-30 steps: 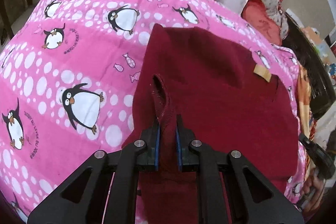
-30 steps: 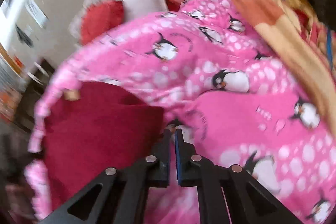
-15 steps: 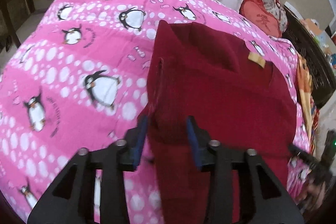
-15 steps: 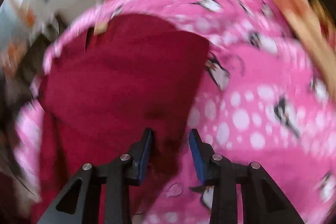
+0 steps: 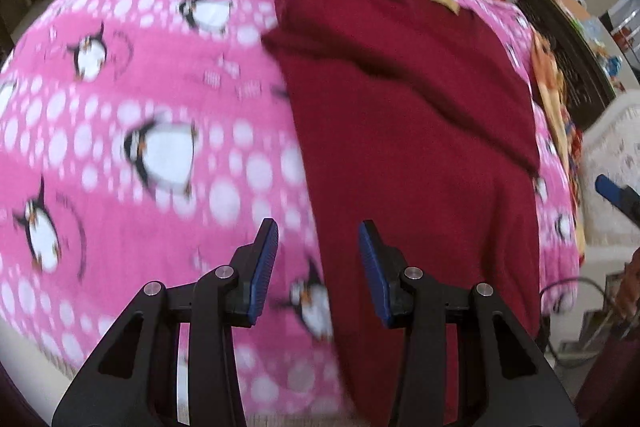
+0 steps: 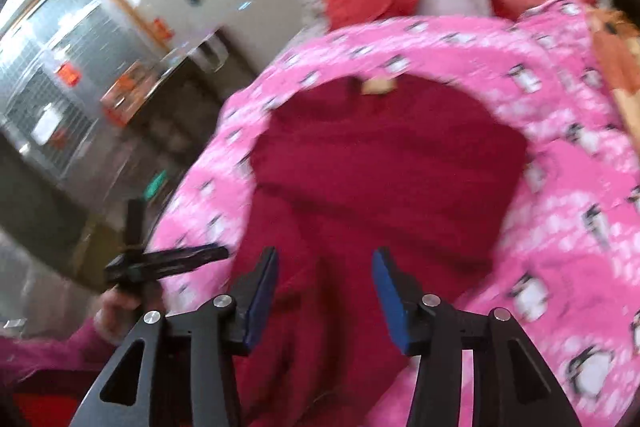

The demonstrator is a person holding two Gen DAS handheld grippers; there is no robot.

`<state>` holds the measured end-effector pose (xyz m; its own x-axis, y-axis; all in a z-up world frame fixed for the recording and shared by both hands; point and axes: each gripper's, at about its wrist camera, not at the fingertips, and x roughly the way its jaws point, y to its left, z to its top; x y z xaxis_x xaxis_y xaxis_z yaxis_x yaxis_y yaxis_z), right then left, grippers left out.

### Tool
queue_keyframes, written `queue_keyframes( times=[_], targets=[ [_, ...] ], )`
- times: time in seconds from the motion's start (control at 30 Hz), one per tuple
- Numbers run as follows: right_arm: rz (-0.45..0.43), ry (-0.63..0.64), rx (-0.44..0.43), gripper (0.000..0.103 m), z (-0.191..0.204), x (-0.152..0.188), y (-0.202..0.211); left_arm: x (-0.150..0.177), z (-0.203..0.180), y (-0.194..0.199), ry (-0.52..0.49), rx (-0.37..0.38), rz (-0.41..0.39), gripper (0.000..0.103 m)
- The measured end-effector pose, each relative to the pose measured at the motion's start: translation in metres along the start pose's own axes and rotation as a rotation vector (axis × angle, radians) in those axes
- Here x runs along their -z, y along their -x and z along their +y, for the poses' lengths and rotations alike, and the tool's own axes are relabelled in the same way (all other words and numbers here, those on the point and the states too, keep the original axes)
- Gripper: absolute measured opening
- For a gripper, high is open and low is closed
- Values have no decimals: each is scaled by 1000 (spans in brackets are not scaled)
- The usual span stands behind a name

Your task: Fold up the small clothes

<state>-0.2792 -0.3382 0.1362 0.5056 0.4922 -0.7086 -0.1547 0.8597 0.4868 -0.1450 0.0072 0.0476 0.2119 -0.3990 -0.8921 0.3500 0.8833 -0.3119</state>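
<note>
On penguin blanket (image 5: 168, 75): dark red garment (image 5: 420, 131) folded over, tan tag showing.

The dark red knitted garment (image 5: 420, 131) runs off the bottom edge of the left wrist view, its near hem unseen behind the black gripper frame. In the right wrist view the same garment (image 6: 384, 167) is smeared by motion — its folds cannot be traced, and the small tan label (image 6: 378, 85) at its far edge is unreadable. Left of the garment, the shelves and orange items (image 6: 124, 95) are too blurred to identify. The pink penguin-print blanket (image 6: 568, 195) beneath it blurs too — prints reduced to streaks.
</note>
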Motion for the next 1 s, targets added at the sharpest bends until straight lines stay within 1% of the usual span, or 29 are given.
queue_keyframes(
  times=[0.07,0.13,0.2,0.27,0.33,0.37,0.43,0.47,0.5,0.57,0.6,0.63,0.67,0.7,0.77,0.87,0.93,1.0],
  targets=[
    [57,92,-19,49,26,10,-2,16,3,1,16,23,29,41],
    [110,173,-8,49,50,24,-3,29,4,-2,29,53,76,41],
    [140,187,-3,49,58,34,-6,41,3,-3,38,77,101,41],
    [153,183,0,49,62,46,-5,47,0,-3,49,89,89,44],
    [151,158,13,49,61,58,-2,48,-2,-4,73,103,64,55],
    [147,137,20,49,56,61,0,48,-3,-4,90,117,55,59],
    [133,95,37,49,48,67,7,47,-8,-9,123,169,38,71],
    [124,75,49,50,43,69,11,46,-13,-13,120,182,35,72],
    [113,58,67,50,38,71,15,45,-18,-14,102,166,27,73],
    [94,32,97,51,30,74,26,45,-30,-18,32,126,22,72],
    [87,24,104,52,28,75,30,44,-33,-19,-1,111,23,68],
    [78,17,106,52,25,76,33,44,-35,-19,-19,96,19,40],
    [70,11,106,55,23,77,36,43,-34,-20,-19,86,24,21],
    [62,2,107,57,20,78,38,41,-30,-20,-10,94,39,7],
    [58,-13,108,57,15,77,38,40,-23,-13,-4,129,47,7],
    [76,-35,110,57,8,82,32,41,-8,20,-43,131,9,7],
    [85,-68,104,57,-1,89,26,41,15,40,-22,91,-24,7],
    [90,-120,88,58,-14,96,16,39,45,49,33,27,-44,7]
  ],
)
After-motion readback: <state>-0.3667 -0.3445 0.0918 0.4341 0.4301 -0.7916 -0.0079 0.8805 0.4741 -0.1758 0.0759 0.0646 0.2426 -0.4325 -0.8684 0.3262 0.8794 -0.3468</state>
